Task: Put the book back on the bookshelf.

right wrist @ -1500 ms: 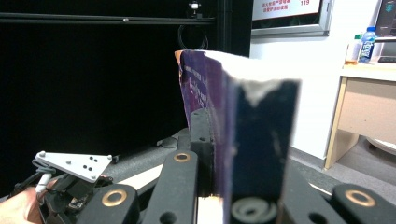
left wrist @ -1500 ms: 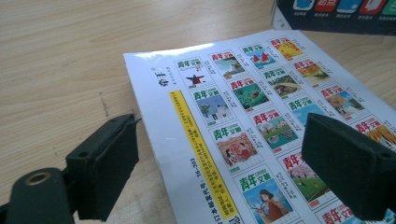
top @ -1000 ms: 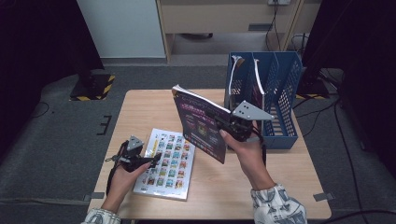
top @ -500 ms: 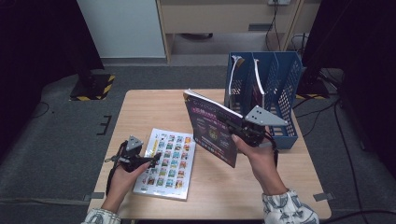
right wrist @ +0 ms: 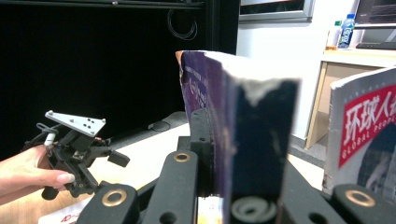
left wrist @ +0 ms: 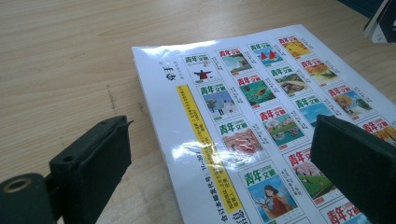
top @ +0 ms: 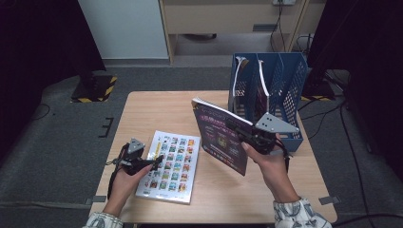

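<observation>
- High view: right gripper [top: 245, 136] clamped on the purple magazine [top: 219, 134], held clear of the table [top: 157, 107], cover tilted toward the left, near edge lowest.
- Purple magazine positioned just left of the blue file rack [top: 285, 85], which stands at the far right corner of the table and already contains upright magazines [top: 240, 80].
- Left gripper [top: 154, 163] held low at the near left, jaws spread, tips over the left edge of the white magazine [top: 170, 165].
- White magazine lying flat on the table, near left of centre, cover up, well apart from the rack.
- Left gripper view: jaws wide apart, nothing between the pads; left jaw over bare wood, right jaw over the white magazine [left wrist: 261, 116].
- Cover printed with a grid of small pictures and a yellow strip along the spine side; corner of the purple magazine [left wrist: 380, 21] visible at far right.
- Right gripper view: jaws pressed together on the edge of the purple magazine [right wrist: 224, 116], which rises upright between them.
- Left gripper [right wrist: 114, 158] visible farther off at the left, gripped by a hand [right wrist: 23, 170], jaws open.
- Red-titled magazine [right wrist: 364, 126] standing just right of the held one.
</observation>
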A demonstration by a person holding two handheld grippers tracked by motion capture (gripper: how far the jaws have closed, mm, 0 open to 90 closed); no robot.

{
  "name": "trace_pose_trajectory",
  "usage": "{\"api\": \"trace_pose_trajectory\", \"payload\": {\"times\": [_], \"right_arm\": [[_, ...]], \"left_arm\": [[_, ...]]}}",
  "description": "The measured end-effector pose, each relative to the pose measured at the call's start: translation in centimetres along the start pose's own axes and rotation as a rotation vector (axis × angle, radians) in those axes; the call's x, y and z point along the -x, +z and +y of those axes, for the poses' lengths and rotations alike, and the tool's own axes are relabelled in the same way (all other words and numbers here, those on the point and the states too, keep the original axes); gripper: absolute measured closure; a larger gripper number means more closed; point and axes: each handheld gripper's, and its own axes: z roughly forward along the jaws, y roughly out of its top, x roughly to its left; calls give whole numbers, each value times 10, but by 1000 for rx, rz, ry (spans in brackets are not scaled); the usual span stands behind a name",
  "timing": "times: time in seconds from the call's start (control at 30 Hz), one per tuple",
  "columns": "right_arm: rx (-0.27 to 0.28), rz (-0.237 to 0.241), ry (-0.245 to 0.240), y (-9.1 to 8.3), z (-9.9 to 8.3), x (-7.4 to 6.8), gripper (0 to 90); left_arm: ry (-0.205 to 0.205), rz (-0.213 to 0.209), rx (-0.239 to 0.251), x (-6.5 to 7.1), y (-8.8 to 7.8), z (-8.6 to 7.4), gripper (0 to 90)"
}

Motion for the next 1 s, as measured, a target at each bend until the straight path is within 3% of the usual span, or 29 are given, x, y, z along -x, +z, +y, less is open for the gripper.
{"api": "trace_pose_trajectory", "payload": {"times": [0.4, 1.0], "right_arm": [[-2, -11, 10, -20, -3, 7, 838], [2, -44, 17, -65, -4, 20, 838]], "left_arm": [[-1, 5, -3, 0, 0, 0, 50], [7, 12, -7, 1, 1, -1, 50]]}}
